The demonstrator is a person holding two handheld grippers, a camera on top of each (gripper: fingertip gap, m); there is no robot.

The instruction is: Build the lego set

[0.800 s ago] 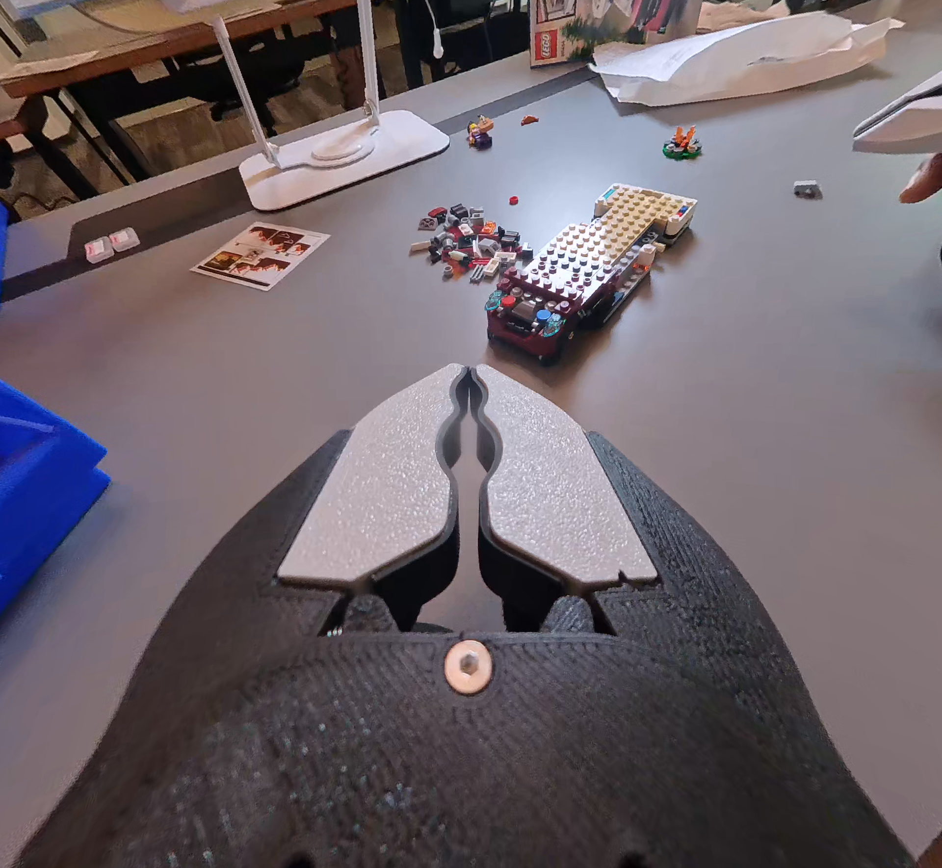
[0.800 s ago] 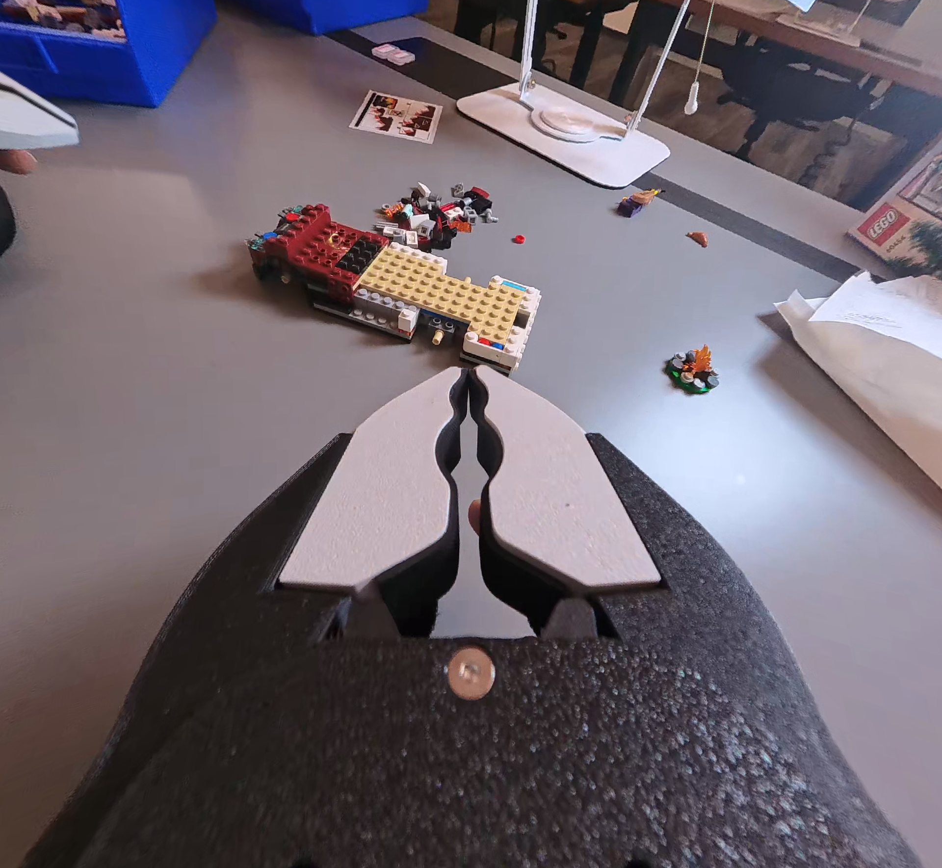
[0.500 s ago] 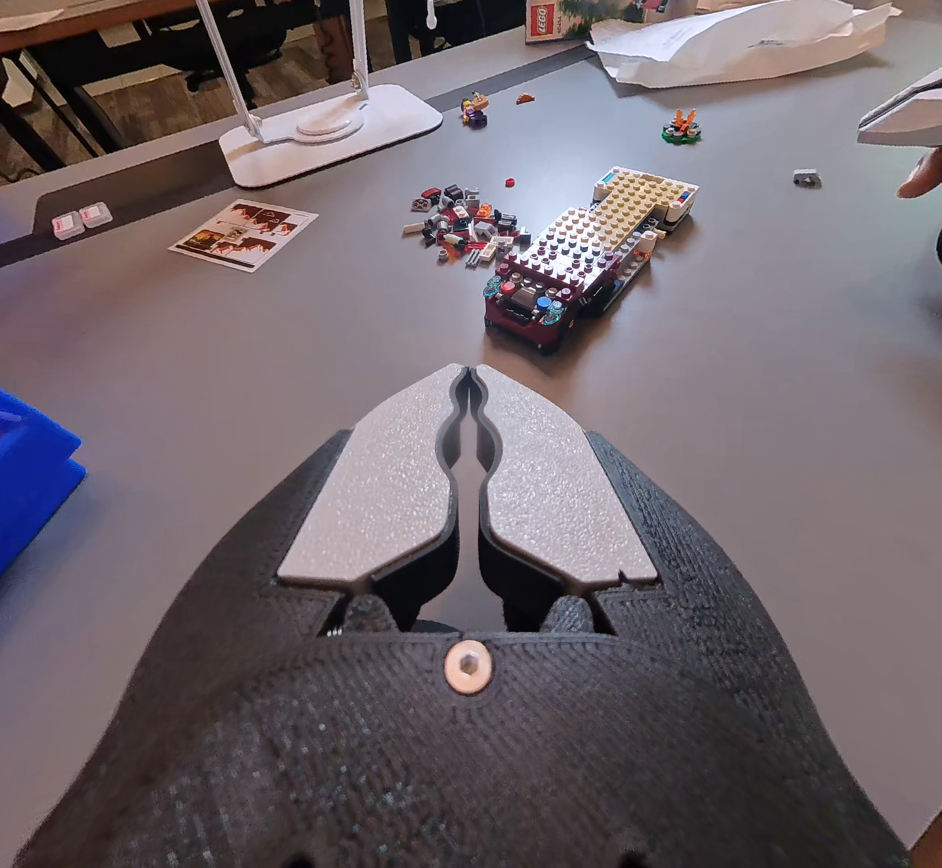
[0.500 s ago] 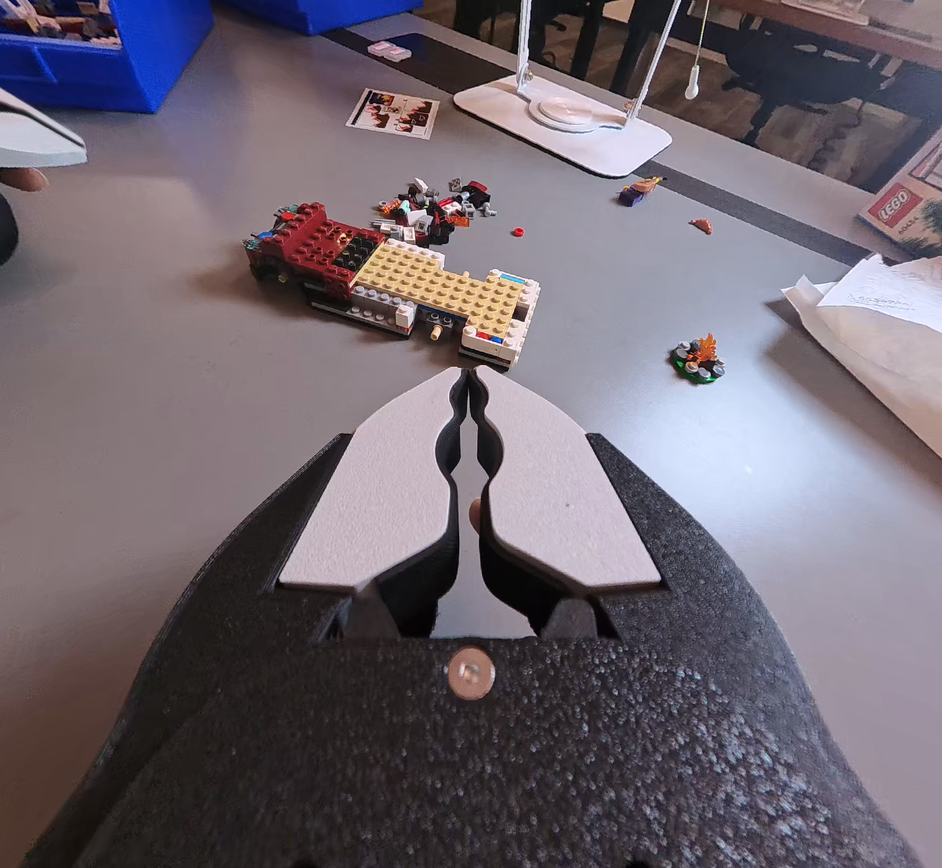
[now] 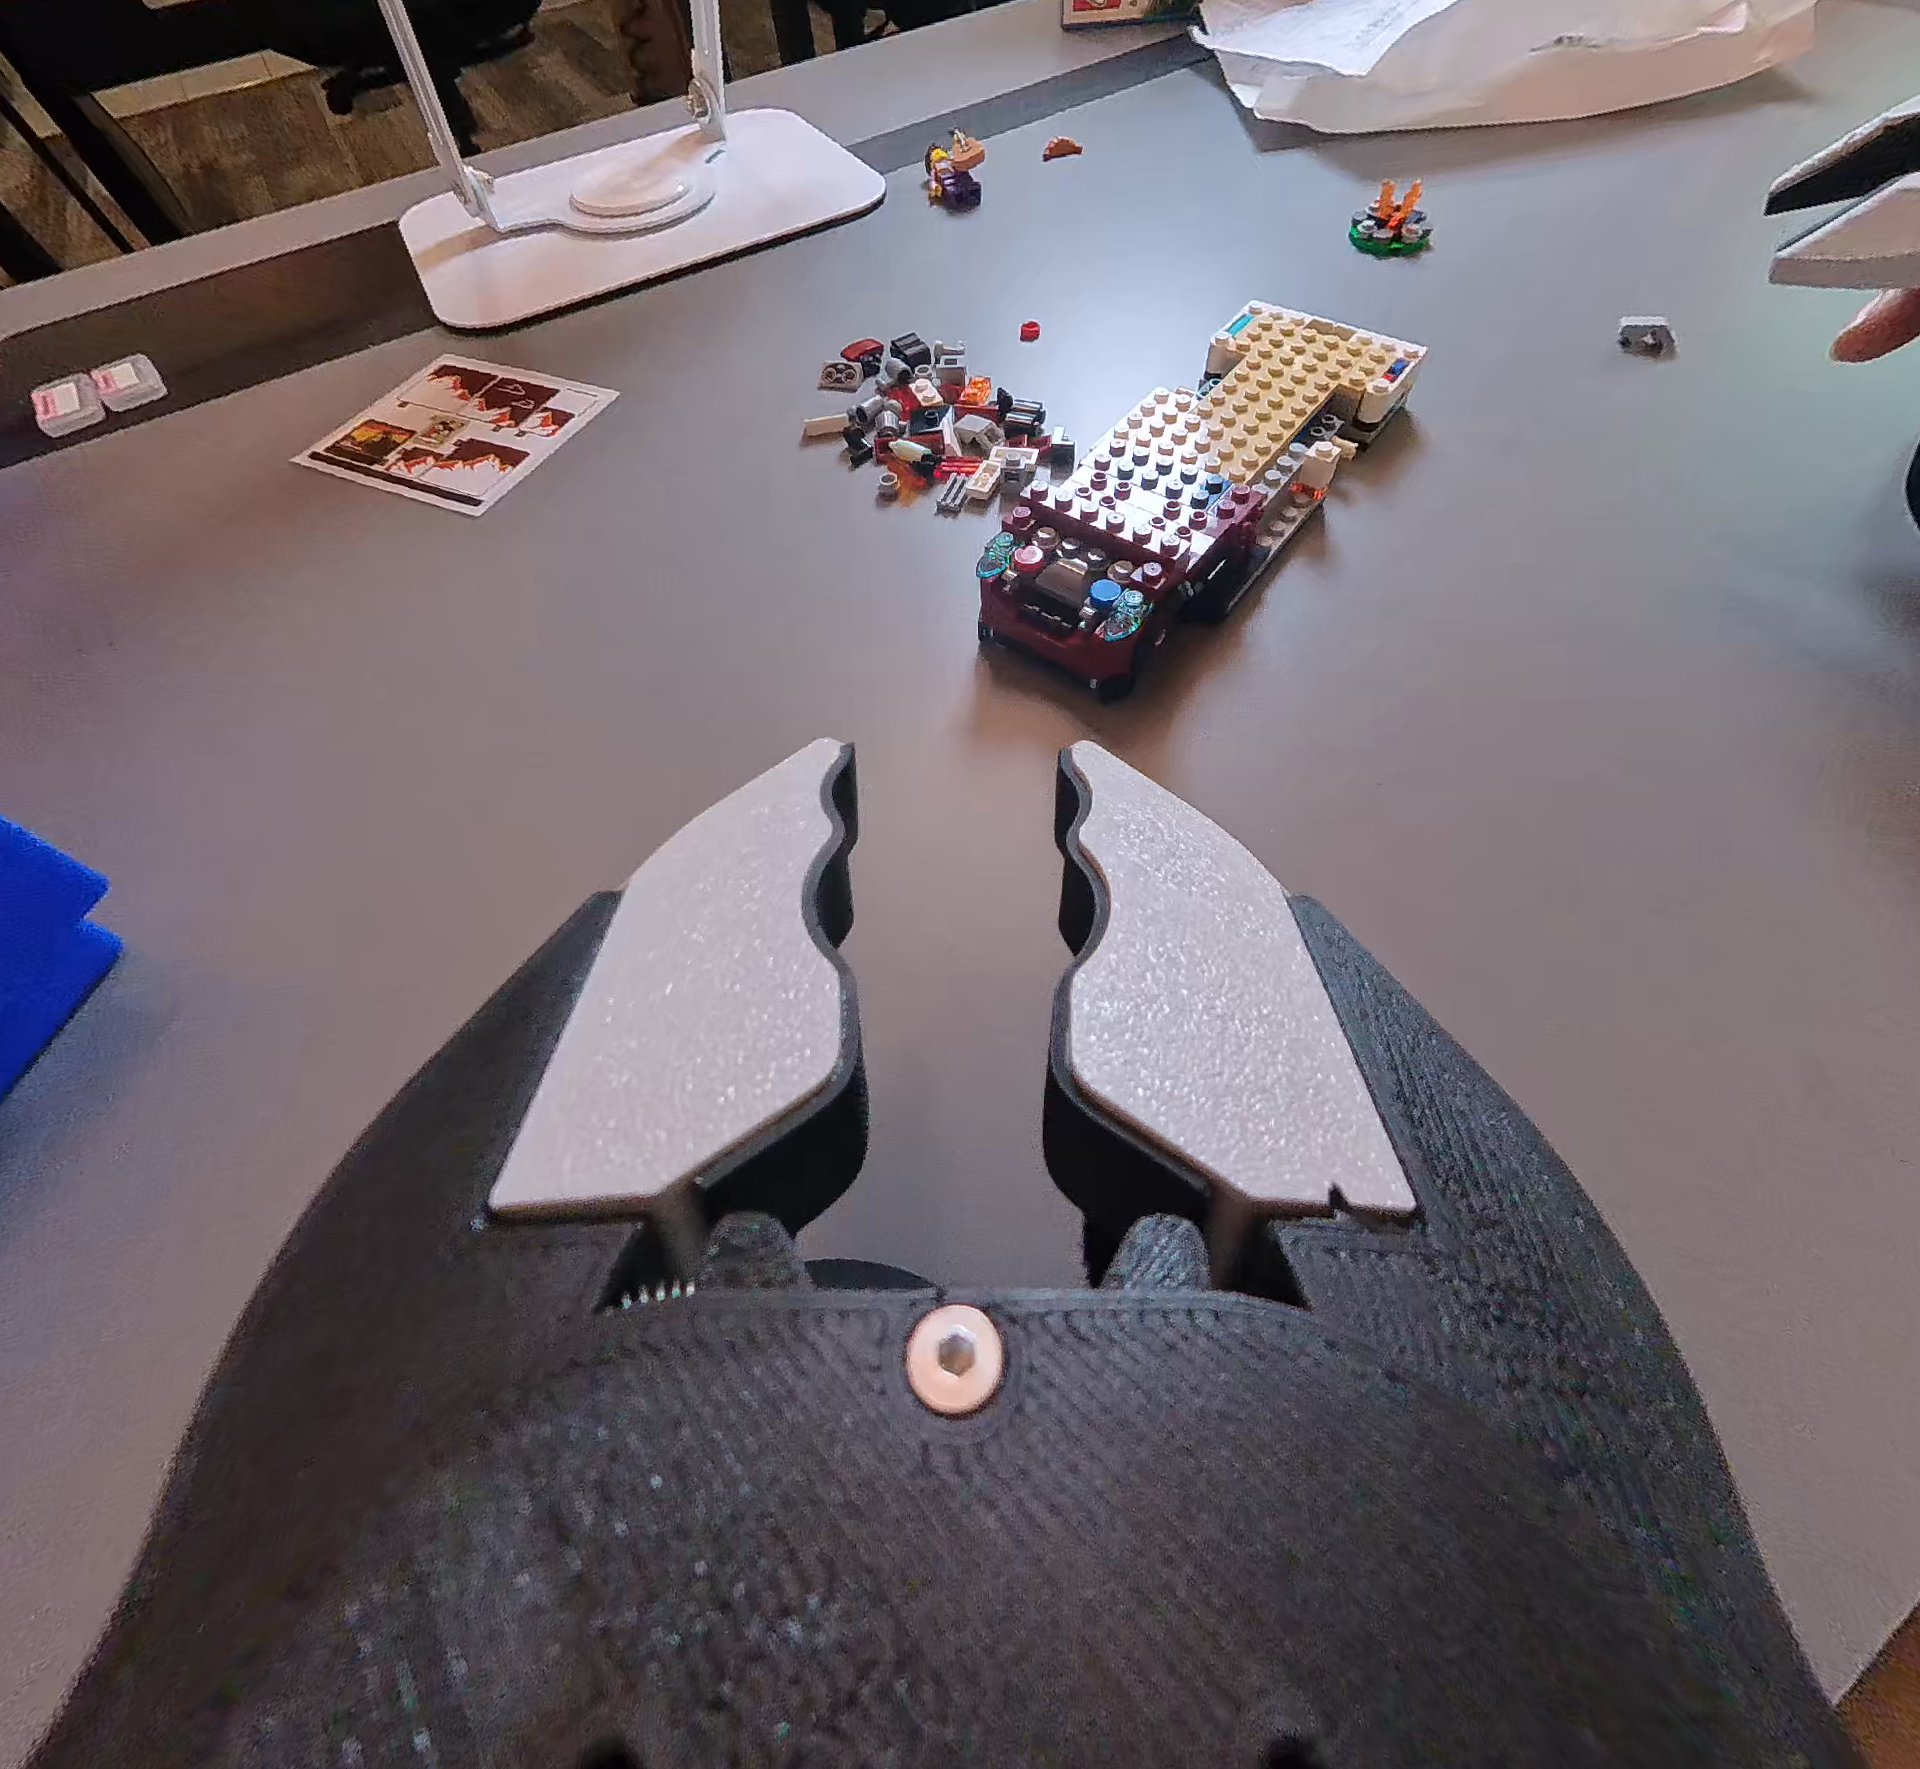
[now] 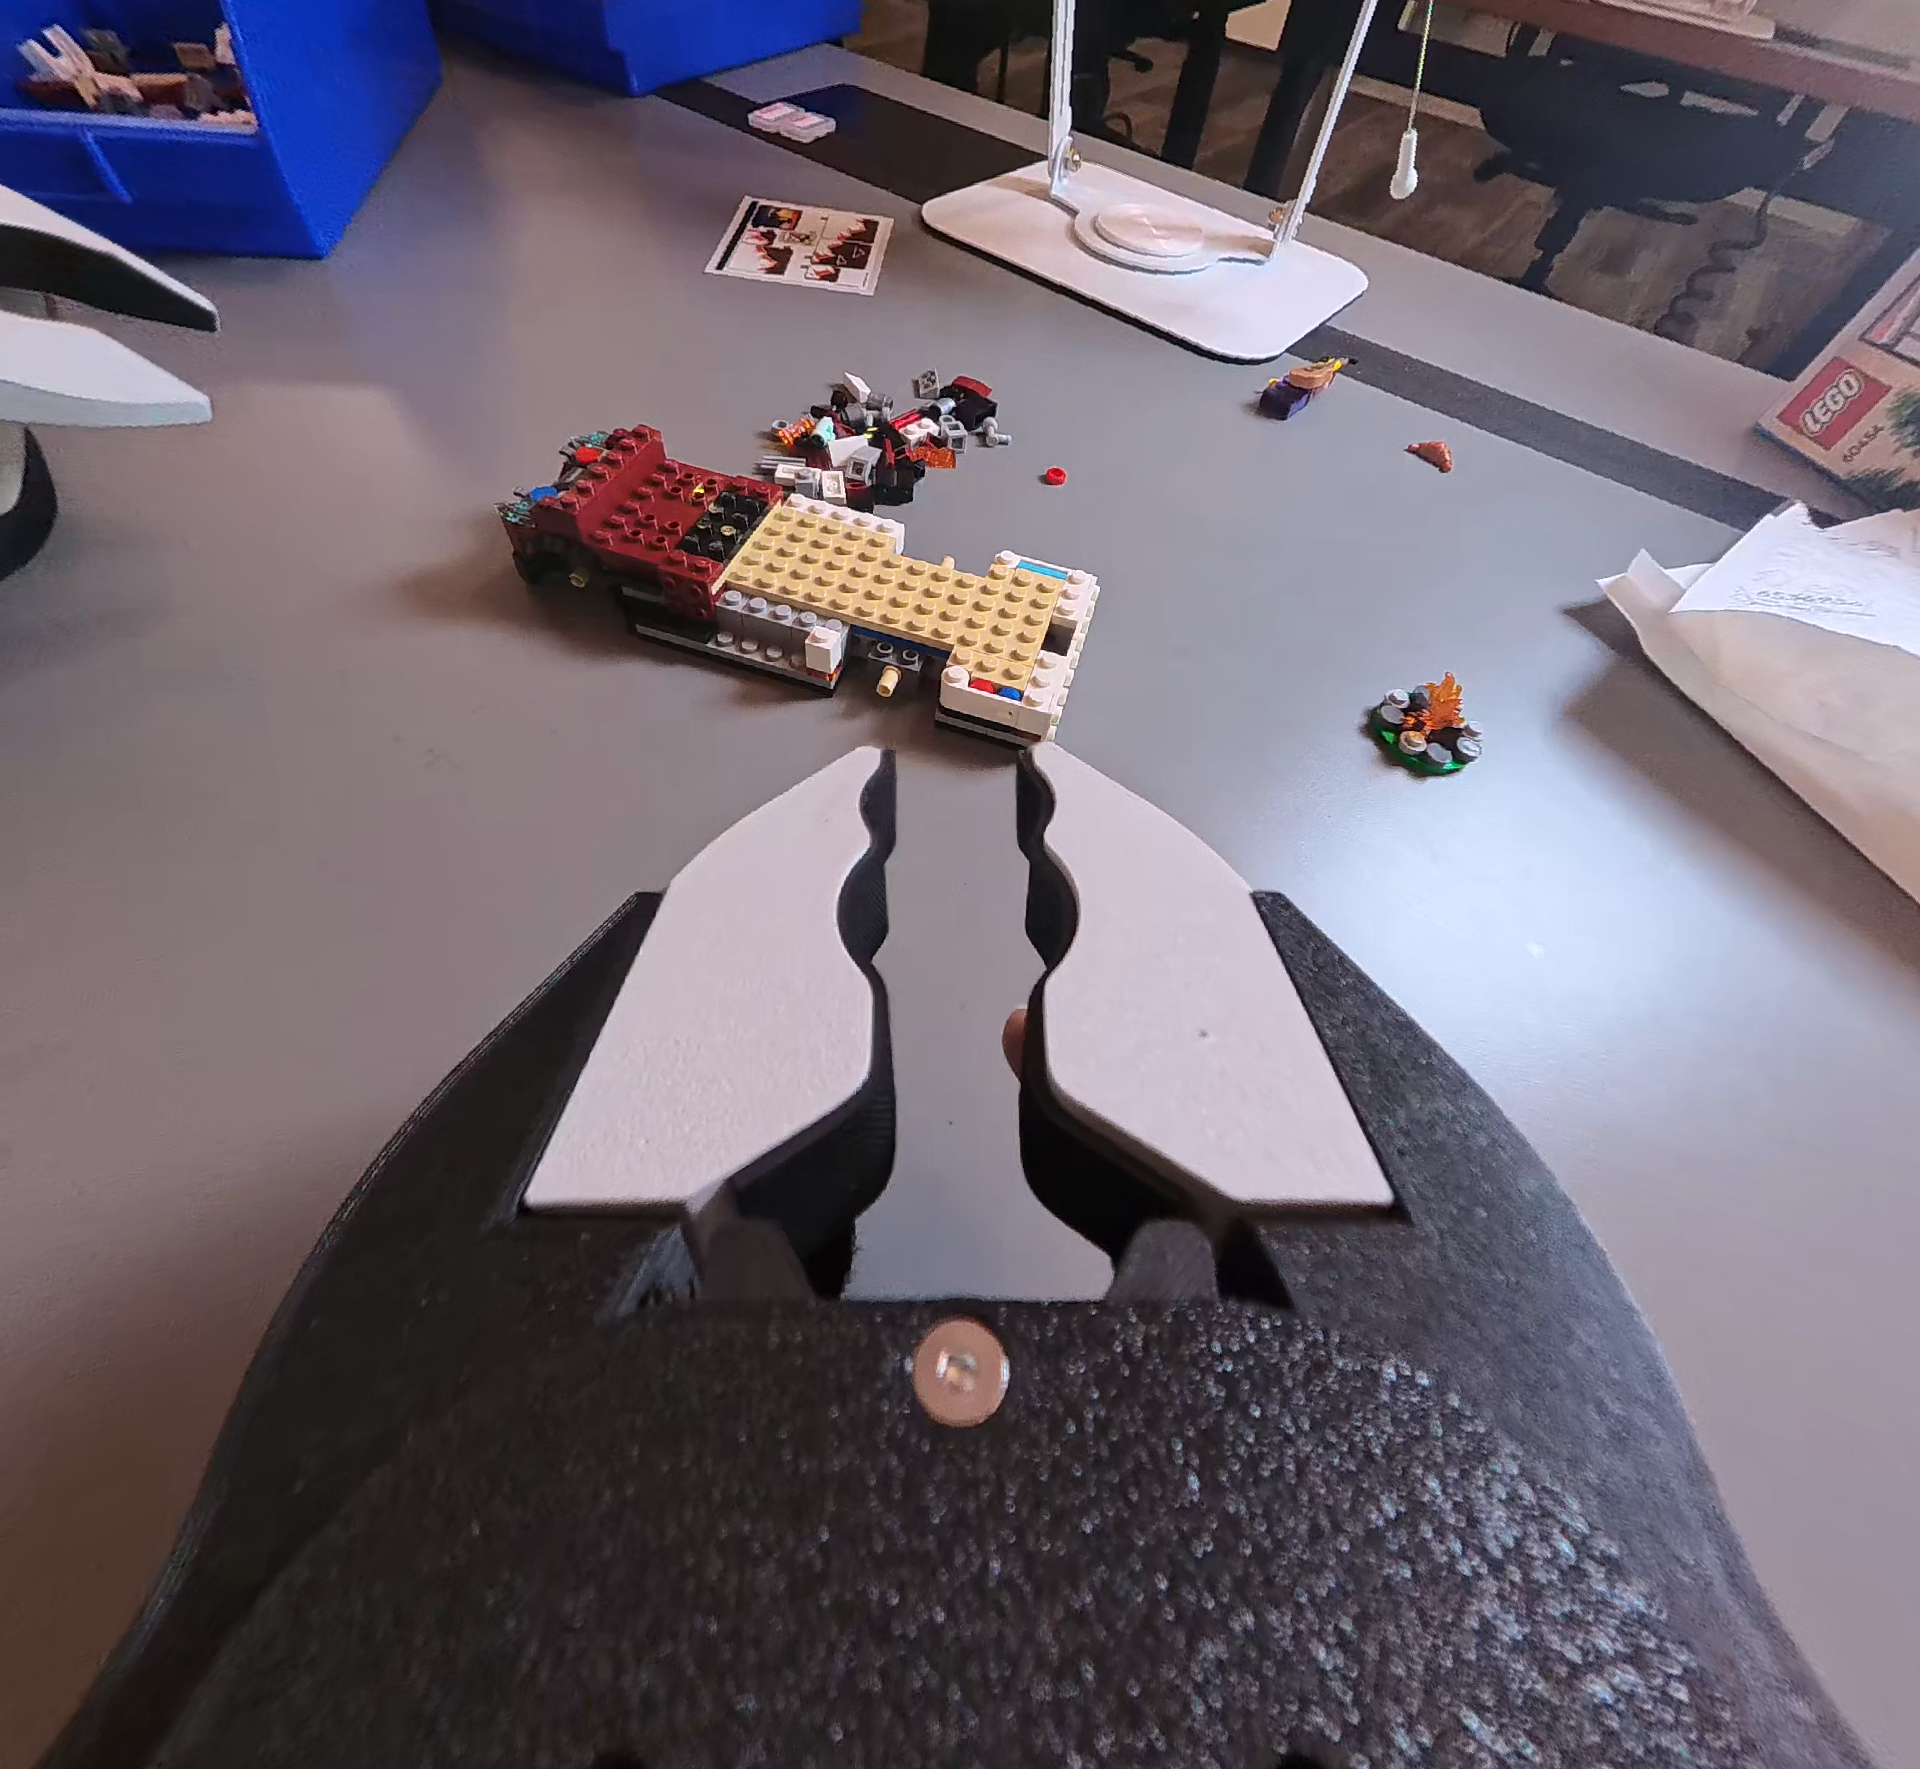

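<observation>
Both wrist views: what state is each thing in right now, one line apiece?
Left gripper: jaws open, empty.
Right gripper: jaws open, empty.
Brick vehicle: part-built, resting on the table.
Loose bricks: heaped beside the vehicle.
Blue bin: open, holding pieces.

White lamp base [image 5: 634,213], blue bins [image 6: 260,109], white paper bag [image 5: 1507,36]

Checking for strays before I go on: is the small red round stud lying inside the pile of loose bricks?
No: the red stud lies alone on the grey table, apart from the loose brick pile.
</observation>
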